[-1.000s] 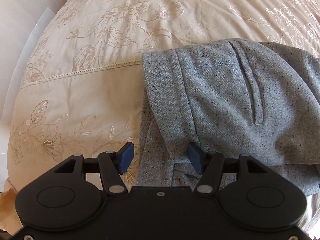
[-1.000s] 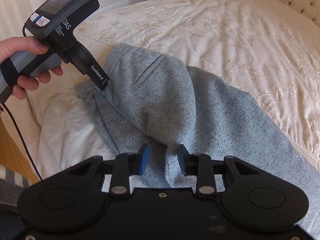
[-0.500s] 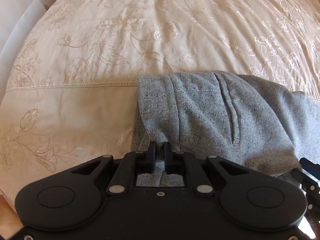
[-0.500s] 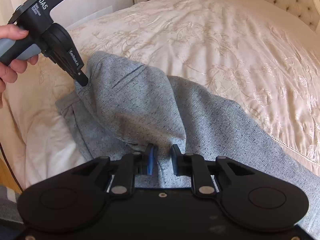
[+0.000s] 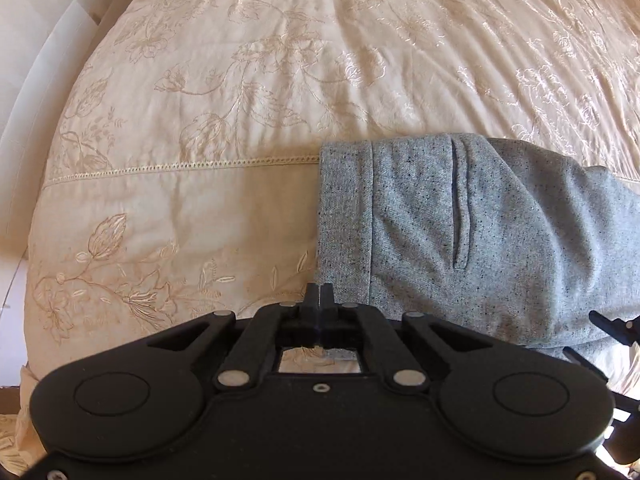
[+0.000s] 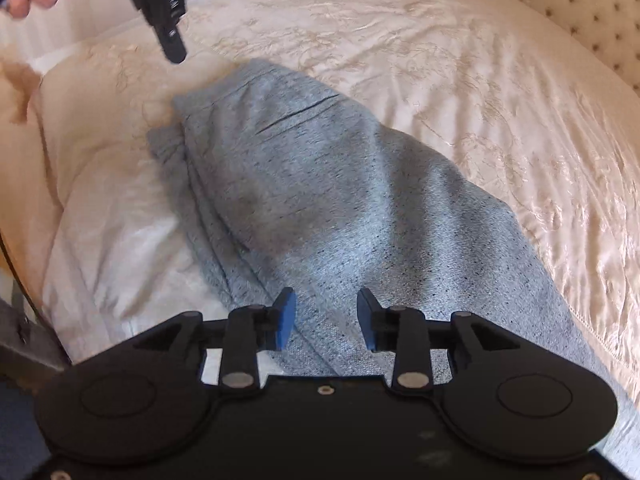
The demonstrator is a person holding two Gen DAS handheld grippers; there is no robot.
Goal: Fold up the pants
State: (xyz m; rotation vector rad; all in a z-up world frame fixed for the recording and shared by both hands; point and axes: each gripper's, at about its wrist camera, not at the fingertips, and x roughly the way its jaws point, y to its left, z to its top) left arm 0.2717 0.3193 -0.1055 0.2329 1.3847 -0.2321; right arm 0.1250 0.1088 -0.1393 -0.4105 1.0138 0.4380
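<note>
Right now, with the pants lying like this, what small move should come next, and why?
Probably lift the right gripper clear and head for the leg end. The pants already lie halved lengthwise; its jaws have just been opening, fabric between them unpinched, and the left gripper hangs shut and empty.

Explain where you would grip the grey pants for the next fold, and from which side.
Grip the waistband, coming straight down from above at its near corner. Probably best: it is a thick, straight, doubled edge lying flat on the bedspread, with bare cover beside it.
</note>
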